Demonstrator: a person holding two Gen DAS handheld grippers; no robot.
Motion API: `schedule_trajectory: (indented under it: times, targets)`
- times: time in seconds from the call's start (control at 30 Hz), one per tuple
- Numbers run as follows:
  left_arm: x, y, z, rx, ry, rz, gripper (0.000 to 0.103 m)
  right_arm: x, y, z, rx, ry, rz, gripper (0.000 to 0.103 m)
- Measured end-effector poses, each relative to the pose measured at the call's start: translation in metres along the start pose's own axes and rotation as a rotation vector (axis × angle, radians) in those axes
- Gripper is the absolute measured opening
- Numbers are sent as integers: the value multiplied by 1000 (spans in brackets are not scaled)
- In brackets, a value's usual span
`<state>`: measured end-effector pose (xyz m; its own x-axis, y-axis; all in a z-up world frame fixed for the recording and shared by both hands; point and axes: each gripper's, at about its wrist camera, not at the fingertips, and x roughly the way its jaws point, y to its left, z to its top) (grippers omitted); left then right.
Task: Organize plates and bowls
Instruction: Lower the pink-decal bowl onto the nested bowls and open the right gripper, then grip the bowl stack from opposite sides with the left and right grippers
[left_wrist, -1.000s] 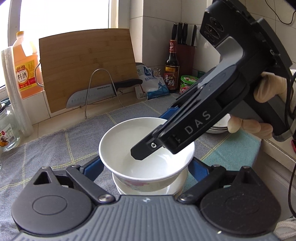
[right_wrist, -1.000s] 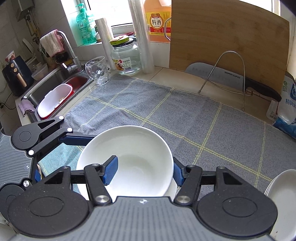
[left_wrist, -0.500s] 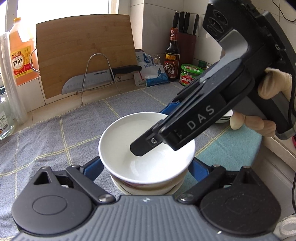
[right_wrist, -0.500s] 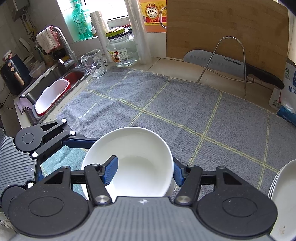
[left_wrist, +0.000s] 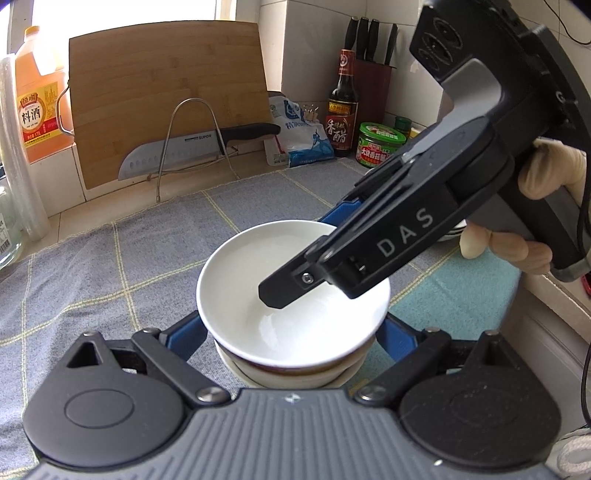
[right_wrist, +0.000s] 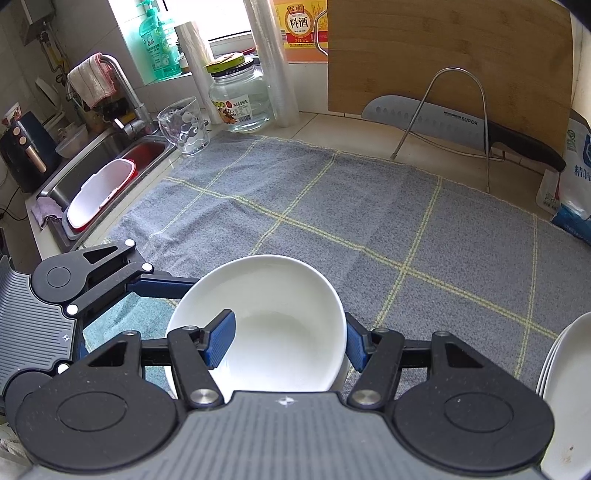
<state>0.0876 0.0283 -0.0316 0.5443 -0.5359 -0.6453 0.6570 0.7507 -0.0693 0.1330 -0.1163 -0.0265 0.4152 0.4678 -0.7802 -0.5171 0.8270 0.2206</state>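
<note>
Nearest, right claw (right_wrist: 290, 341) clamped on the white bowl's (right_wrist: 280, 314) rim, one pad inside, one outside. Bowl nested atop a second bowl (left_wrist: 295, 374) on the grey checked cloth (right_wrist: 332, 206) covering the table. Left claw (left_wrist: 291, 338) spread wide either side of the stack, pads apparently clear. Farther right, stacked plates (right_wrist: 565, 376). Beyond, knife (right_wrist: 443, 118) and cutting board (right_wrist: 443, 55).
</note>
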Motion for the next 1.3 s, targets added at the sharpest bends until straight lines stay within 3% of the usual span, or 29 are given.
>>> schedule_trajectory:
  times: [0.17,0.3,0.63,1.03,1.3]
  targets:
    - [1,3,0,0,2,-8,98,0,1,-1,-6,-3,-2,69]
    - [0,2,1,21,-4,-2,98,-2,4,-1,-23,-21,-14,83]
    - [-13,8,-5,26,2,-19,100,-16,5,-4,-52,-84,-49,102]
    - [-6,20,-26,108,118,-47,100,-47,15,-33,-149,-146,-44,103]
    - [18,24,-35,155,190,-64,100,-37,15,-58,-189,-78,-85,103]
